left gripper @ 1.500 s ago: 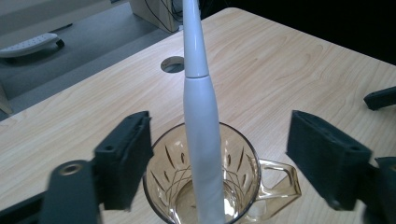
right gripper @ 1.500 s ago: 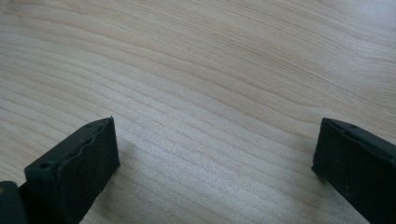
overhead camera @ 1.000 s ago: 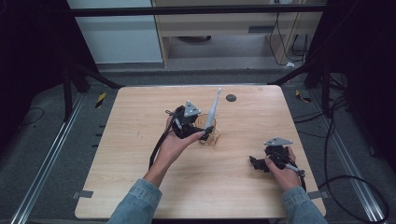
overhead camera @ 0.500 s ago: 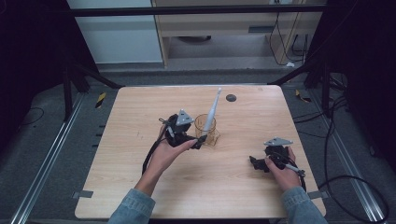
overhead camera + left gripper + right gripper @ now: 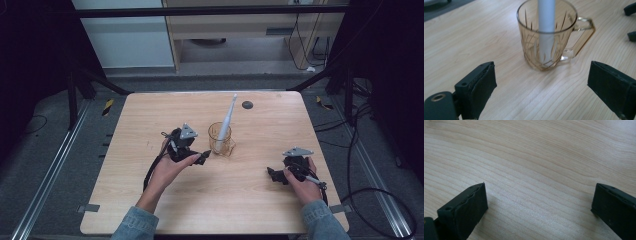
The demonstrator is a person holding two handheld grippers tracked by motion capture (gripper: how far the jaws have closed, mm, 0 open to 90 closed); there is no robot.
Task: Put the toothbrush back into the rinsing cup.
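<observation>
From the high view, my left gripper [image 5: 202,157] sits just at nine o'clock of the amber glass mug [image 5: 221,139], jaws spread and holding nothing. A white toothbrush [image 5: 227,117] stands in the mug, leaning toward one o'clock. My right gripper [image 5: 272,175] rests near the table's four o'clock corner, well apart from the mug. A small dark disc [image 5: 247,104] lies toward twelve o'clock near the far edge. The wooden table [image 5: 150,115] is otherwise bare, with grey floor, metal rails and trailing cables around it; the near and left parts of the top give wide room.

In the left gripper view, the mug [image 5: 546,37] stands at twelve o'clock ahead of my open jaws, untouched, its handle [image 5: 581,37] pointing to three o'clock. The toothbrush's white shaft [image 5: 546,15] rises from inside it. At two o'clock, the dark tips of my right gripper [image 5: 631,22] show at the frame's edge. Bare wood lies between my pads [image 5: 486,82].

In the right gripper view, my jaws stand wide apart over plain wood grain [image 5: 536,170], nothing between them.
</observation>
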